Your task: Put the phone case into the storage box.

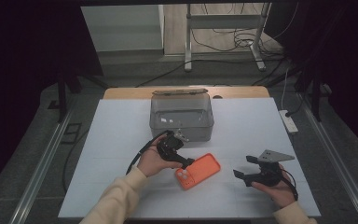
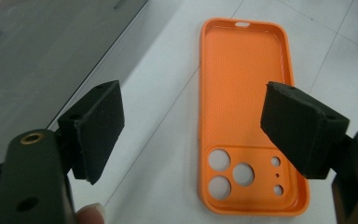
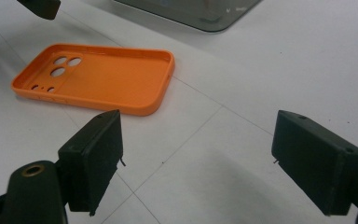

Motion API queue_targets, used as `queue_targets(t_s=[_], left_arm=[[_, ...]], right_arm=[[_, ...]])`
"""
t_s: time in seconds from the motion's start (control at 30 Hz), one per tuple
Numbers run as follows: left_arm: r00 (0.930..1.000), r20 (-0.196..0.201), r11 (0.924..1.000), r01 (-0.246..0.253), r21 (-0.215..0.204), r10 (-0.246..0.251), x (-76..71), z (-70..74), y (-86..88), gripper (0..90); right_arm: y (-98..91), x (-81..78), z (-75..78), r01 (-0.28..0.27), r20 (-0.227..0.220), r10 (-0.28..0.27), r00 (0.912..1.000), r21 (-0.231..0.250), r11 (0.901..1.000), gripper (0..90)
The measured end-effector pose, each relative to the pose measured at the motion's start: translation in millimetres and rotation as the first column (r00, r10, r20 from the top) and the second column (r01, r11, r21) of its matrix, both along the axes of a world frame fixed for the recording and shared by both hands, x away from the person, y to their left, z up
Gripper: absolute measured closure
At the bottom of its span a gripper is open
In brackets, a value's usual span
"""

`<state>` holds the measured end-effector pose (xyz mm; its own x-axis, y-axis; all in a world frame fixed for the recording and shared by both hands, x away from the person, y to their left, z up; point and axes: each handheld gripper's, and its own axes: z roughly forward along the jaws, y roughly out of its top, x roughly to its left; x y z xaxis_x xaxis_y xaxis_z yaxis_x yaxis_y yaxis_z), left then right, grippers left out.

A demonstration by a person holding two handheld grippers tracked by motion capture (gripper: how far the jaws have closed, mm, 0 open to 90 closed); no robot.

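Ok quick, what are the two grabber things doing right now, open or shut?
Left gripper: open, jaws spread above the orange phone case, holding nothing.
Right gripper: open, holding nothing, over bare white table.

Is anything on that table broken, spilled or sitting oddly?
Nothing stands out. The orange phone case lies flat on the white table, hollow side up and whole, slanted to the table's edges. The clear box behind it stands upright. Both tools, left and right, are open and hold nothing.
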<state>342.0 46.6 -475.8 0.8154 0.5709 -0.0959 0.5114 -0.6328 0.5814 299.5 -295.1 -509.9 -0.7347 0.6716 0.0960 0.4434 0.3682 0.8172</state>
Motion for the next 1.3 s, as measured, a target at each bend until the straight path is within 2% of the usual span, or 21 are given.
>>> queue_targets(t_s=[0.27,1.3], left_arm=[[0.9999,-0.007,0.9994,0.016,0.030,-0.016,5.2,-3.1,-7.2,22.7],[0.9979,-0.030,0.9969,0.059,0.051,-0.058,13.9,-11.9,-27.6,23.0]], right_arm=[[-0.4,0.1,0.3,0.000,-0.005,0.000,1.0000,-0.012,0.9999,16.5],[0.0,0.4,-0.8,-0.004,-0.009,0.004,1.0000,-0.005,1.0000,16.4]])
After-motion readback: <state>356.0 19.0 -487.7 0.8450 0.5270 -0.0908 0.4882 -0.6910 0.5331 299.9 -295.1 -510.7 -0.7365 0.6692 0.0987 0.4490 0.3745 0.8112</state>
